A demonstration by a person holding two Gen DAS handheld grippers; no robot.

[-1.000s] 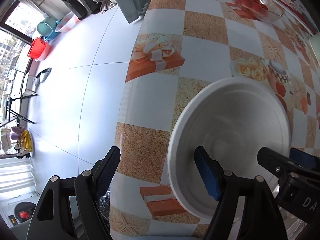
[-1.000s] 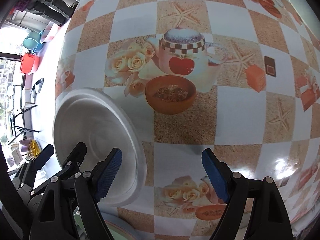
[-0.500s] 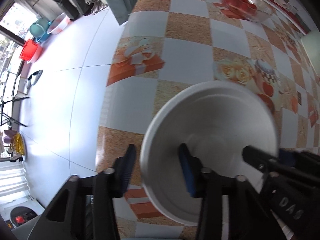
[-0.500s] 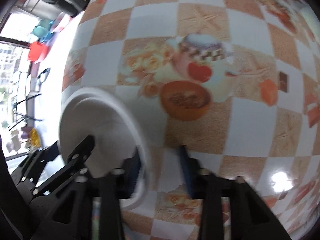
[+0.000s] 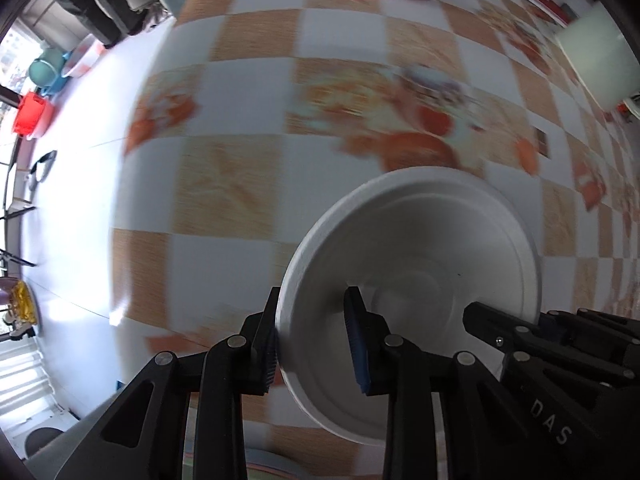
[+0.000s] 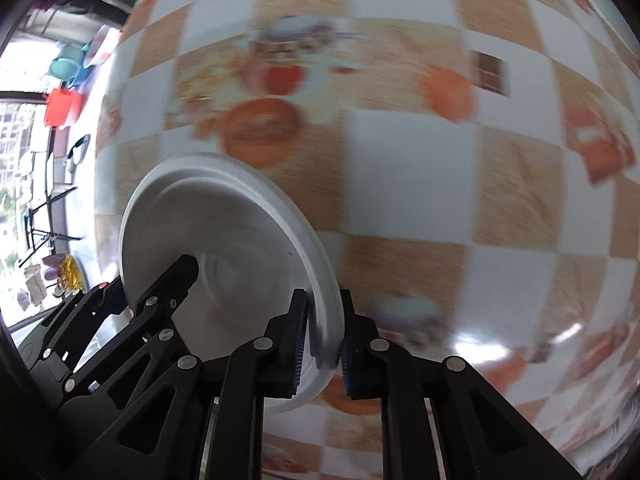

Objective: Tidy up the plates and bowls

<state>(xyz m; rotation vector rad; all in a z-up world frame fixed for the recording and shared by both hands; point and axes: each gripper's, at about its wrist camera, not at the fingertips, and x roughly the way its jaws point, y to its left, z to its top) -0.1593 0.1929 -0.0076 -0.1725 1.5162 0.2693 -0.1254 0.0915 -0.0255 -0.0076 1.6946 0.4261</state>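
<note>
A white bowl [image 5: 420, 280] is held between both grippers above the checkered tablecloth. My left gripper [image 5: 314, 338] is shut on the bowl's left rim, one blue pad inside the bowl and one outside. My right gripper [image 6: 322, 344] is shut on the opposite rim of the same bowl [image 6: 224, 248]. Each view shows the other gripper's black fingers reaching into the bowl from the far side. The bowl is lifted and tilted; the cloth behind it is motion-blurred.
The table [image 5: 248, 120] wears an orange and white checkered cloth with printed pictures. A pale green container [image 5: 596, 56] stands at the back right. The table's left edge drops to a white tiled floor [image 5: 80, 128] with buckets far off.
Both grippers have closed onto the bowl's rim, from open a second ago. The bowl has come up off the table and is moving with both grippers; the background now blurs.
</note>
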